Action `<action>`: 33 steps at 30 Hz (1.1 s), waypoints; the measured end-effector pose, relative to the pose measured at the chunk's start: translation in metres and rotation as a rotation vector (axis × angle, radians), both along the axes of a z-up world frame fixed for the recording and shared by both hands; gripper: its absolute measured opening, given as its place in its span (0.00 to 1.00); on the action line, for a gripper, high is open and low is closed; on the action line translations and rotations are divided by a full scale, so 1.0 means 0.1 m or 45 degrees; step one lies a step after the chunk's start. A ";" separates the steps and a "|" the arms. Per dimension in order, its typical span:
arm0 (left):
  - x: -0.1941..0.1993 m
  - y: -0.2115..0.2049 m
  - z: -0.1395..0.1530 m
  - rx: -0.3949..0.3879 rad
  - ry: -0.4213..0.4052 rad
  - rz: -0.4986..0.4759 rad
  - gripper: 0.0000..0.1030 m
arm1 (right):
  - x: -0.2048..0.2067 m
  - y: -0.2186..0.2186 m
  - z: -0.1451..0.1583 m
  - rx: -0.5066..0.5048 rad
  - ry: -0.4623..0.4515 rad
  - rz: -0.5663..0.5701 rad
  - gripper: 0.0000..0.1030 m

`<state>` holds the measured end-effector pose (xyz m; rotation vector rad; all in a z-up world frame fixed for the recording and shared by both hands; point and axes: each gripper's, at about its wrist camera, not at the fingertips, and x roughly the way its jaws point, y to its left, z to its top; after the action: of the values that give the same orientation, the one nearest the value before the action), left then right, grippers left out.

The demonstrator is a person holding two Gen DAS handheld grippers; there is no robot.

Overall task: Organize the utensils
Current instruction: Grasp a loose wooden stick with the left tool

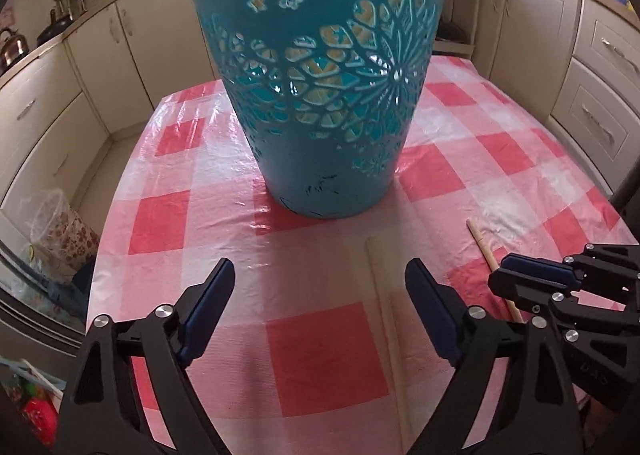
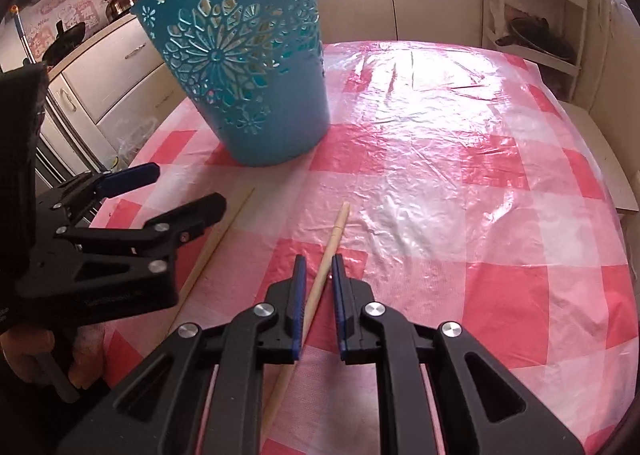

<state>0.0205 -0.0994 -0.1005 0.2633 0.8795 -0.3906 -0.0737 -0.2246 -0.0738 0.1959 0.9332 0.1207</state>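
Item: round wooden utensil handle (image 2: 325,270), lying flat on the checked table (image 2: 460,191). Long axis roughly along the right hand-held gripper's (image 2: 319,287) own line of sight, far end tilted slightly right toward the middle of the table, near end hidden under the tool. Shaft between the two blue pads (image 2: 299,295), narrow gaps visible either side (jaws nearly closed, not yet clamped, as far as can be told). Nearer arm: right.

Second item: flat pale wooden stick (image 1: 386,319), parallel, to the left, just inside the right finger of the left hand-held gripper (image 1: 320,291), spread wide and empty.

Beyond both: teal cut-out basket (image 2: 244,67), upright, likely destination, ahead and left of the right tool.
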 end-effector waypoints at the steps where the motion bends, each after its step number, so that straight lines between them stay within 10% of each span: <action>1: 0.01 -0.02 -0.04 0.016 0.022 0.004 0.66 | -0.01 0.00 0.00 -0.001 -0.007 0.006 0.13; 8: 0.00 0.06 -0.06 -0.043 0.070 0.085 0.12 | -0.04 -0.05 0.01 0.033 -0.028 0.010 0.14; 21: 0.02 0.26 -0.06 -0.057 0.094 0.180 0.21 | 0.09 0.18 0.04 -0.133 0.000 0.125 0.16; 33: 0.04 0.31 -0.07 -0.055 0.085 0.143 0.07 | 0.23 0.19 0.03 -0.159 0.023 0.113 0.15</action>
<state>0.0243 -0.0680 -0.1072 0.1612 0.9458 -0.3154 -0.0506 -0.2054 -0.0704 0.0400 0.9641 0.1421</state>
